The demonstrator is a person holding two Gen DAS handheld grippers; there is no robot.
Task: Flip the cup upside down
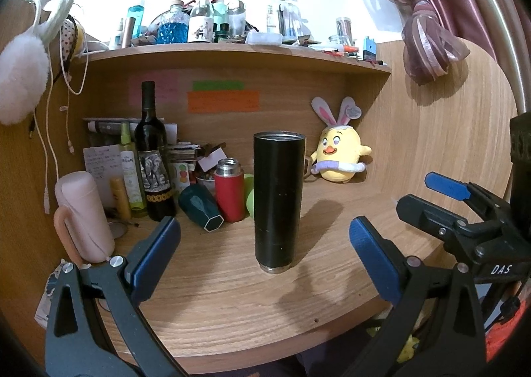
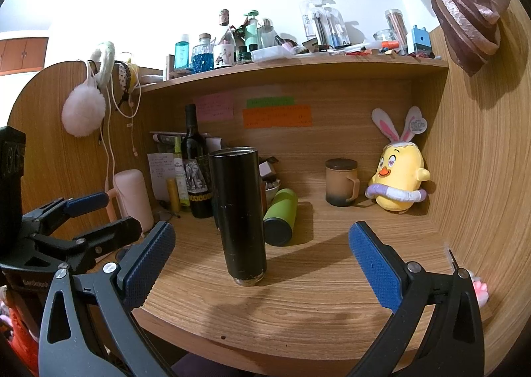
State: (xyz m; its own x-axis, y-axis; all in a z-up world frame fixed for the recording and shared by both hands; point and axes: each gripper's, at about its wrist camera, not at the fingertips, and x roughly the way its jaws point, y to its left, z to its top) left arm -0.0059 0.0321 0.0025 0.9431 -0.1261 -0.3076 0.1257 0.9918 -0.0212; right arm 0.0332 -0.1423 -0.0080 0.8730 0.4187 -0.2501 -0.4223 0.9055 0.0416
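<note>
Tall matte-black cup (image 1: 278, 201) stands upright mid-frame on woodgrain table (image 1: 232, 310), bare room around; left claw (image 1: 264, 261) and right claw (image 2: 262, 264) released.

Wood-grain desk (image 2: 315, 294) with matching back panel and side walls, one shelf (image 2: 298, 66) above. White wall behind, brightly lit. Pink curtain (image 1: 428, 35) tied at the right.

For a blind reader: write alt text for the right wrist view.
A tall black tumbler stands upright, mouth up, on a wooden desk, centred between the open right tongs. Behind it lie a green bottle and a yellow chick plush.
</note>
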